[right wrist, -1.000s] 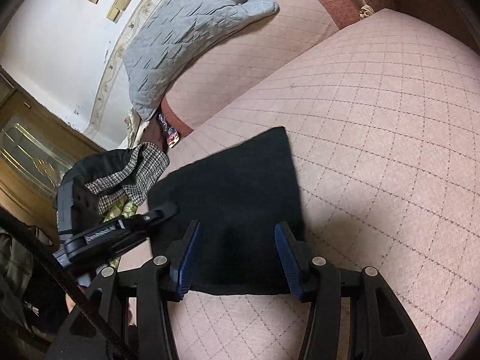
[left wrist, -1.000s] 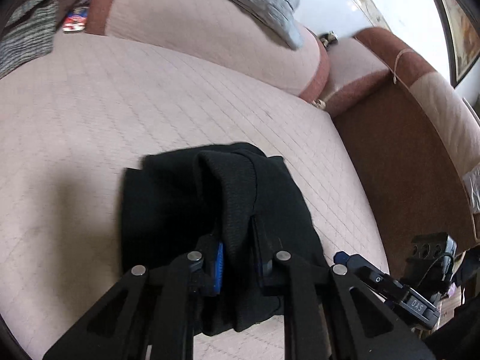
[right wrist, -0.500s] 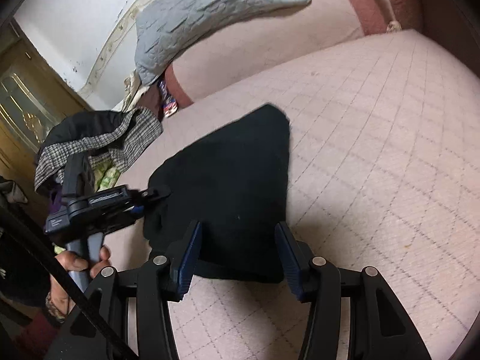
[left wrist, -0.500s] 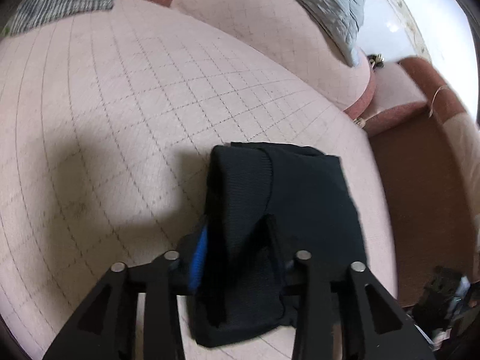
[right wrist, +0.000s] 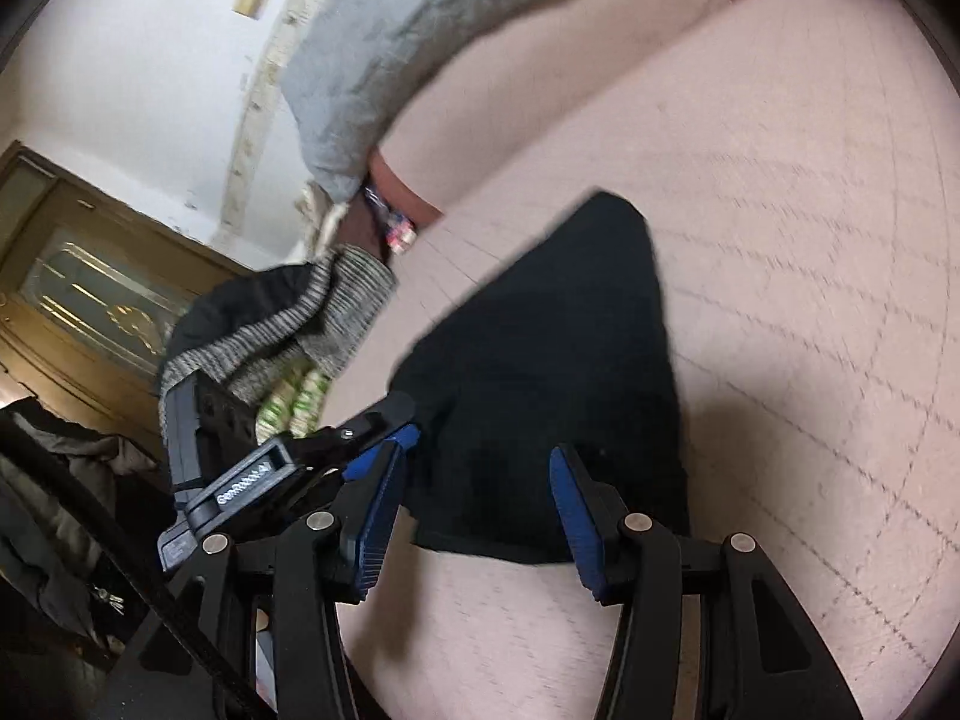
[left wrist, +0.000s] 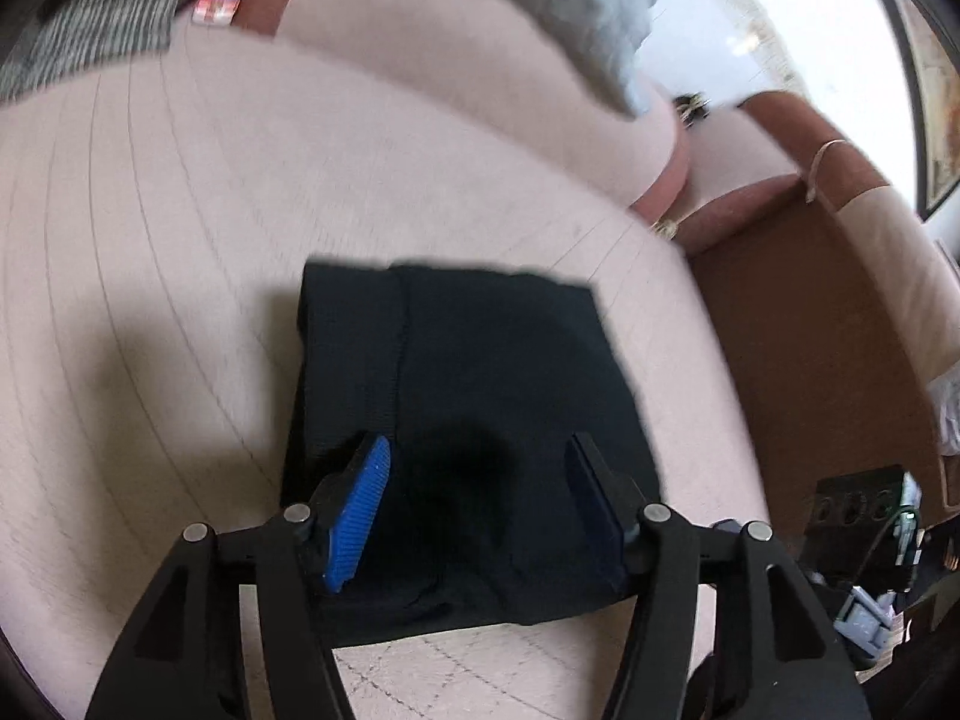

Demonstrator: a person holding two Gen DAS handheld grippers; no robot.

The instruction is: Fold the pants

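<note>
Here the left gripper [left wrist: 474, 510] is hovering over the near edge of the black pants [left wrist: 480, 396], its jaws having just been opening and now standing wide, gripping nothing. The pants are lying folded in a flat rectangle on the pink quilted cushion [left wrist: 150, 252]. To their right, the right gripper [right wrist: 474, 516] is waiting half open and empty above the near hem. In my judgement the release is being finished; withdraw straight back, keeping both pads clear so no layer is lifting.
</note>
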